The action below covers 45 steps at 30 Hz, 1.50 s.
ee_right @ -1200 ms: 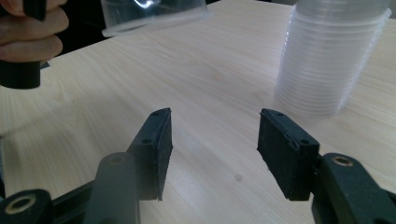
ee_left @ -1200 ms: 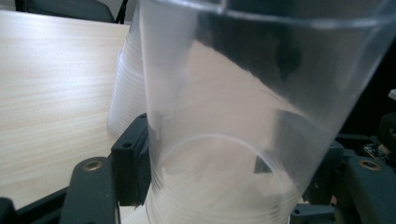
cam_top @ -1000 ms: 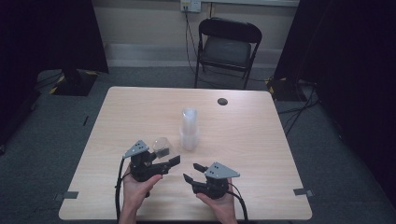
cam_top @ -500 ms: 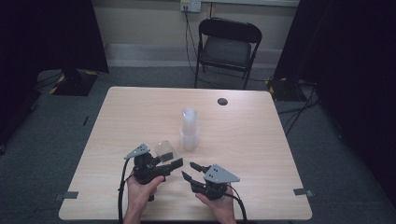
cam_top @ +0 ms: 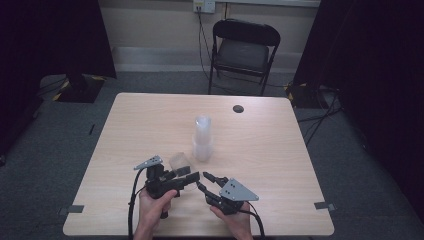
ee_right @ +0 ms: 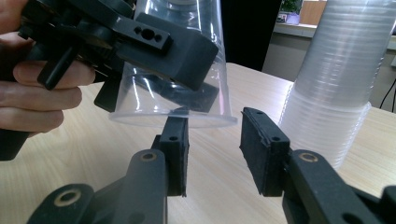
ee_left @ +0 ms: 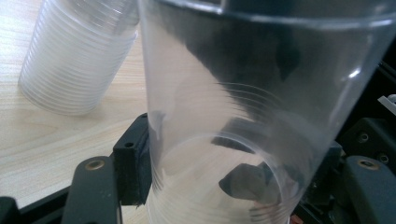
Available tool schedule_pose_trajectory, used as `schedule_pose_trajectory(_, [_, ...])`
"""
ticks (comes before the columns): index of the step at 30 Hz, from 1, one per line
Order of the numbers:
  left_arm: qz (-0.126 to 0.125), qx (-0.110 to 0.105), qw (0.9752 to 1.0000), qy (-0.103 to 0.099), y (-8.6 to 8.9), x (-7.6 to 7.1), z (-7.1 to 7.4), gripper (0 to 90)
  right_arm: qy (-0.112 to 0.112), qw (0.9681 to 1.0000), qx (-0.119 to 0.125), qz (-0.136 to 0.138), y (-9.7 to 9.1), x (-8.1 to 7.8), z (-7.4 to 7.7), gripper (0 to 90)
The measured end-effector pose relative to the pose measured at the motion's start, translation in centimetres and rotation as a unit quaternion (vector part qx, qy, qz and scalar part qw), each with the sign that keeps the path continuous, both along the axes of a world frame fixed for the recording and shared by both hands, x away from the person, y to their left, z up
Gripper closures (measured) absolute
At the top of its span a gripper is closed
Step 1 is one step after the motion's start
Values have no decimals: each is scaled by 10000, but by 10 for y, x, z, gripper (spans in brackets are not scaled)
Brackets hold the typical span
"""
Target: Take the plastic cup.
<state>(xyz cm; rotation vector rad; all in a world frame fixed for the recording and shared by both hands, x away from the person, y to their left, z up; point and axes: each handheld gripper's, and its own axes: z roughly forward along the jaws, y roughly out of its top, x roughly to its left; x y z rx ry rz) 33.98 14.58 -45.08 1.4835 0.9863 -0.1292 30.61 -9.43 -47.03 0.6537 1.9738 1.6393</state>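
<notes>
No readable text, label or number anywhere.

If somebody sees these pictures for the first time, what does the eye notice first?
First the clear cup near the table's front edge, mouth down, clamped in the left gripper. Next, the right gripper just beside it, whose jaws have just been closing with nothing between them. Behind stands a cup stack, mid-table.

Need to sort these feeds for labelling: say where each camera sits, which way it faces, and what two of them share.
High view: above the table's near side, looking forward and down; both hands, left claw, right claw.
Left gripper view: on the left claw, looking into the held clear cup; one own pad shows.
Right gripper view: on the right claw, facing that cup, mouth down.
Shared: cup stack.
</notes>
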Motion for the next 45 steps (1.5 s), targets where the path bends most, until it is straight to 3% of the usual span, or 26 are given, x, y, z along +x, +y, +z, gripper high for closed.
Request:
schedule_pose_trajectory(6, [-234, -397, 9989, 81, -3, -1, 1, 344, -89, 9999, 117, -70, -3, 0, 1, 669])
schedule_pose_trajectory(9, [-195, -328, 9992, 82, -5, -2, 3, 345, -190, 9996, 174, -107, -4, -2, 3, 683])
schedule_pose_trajectory(12, [-335, -516, 9981, 95, -7, -3, 4, 345, -294, 9991, 285, -99, -5, -4, 5, 692])
schedule_pose_trajectory(21, [-491, -496, 9974, 177, -16, -5, 6, 346, -357, 9987, 348, -122, -4, -2, 7, 681])
schedule_pose_trajectory(29, [-657, -622, 9956, 232, -24, -7, 8, 343, -514, 9973, 514, -113, -4, -2, 8, 687])
schedule_pose_trajectory(36, [-741, -658, 9948, 242, -25, -6, 8, 336, -555, 9964, 609, -219, -6, -1, 7, 764])
schedule_pose_trajectory(38, [-781, -596, 9950, 192, -26, -6, 8, 324, -519, 9957, 736, -209, -8, -1, 6, 779])
schedule_pose_trajectory(42, [-782, -673, 9945, 184, -25, -6, 7, 308, -544, 9955, 744, -212, -9, -1, 5, 808])
schedule_pose_trajectory(45, [-682, -581, 9960, 4, -23, -6, 8, 278, -573, 9957, 698, -225, -9, -2, 5, 826])
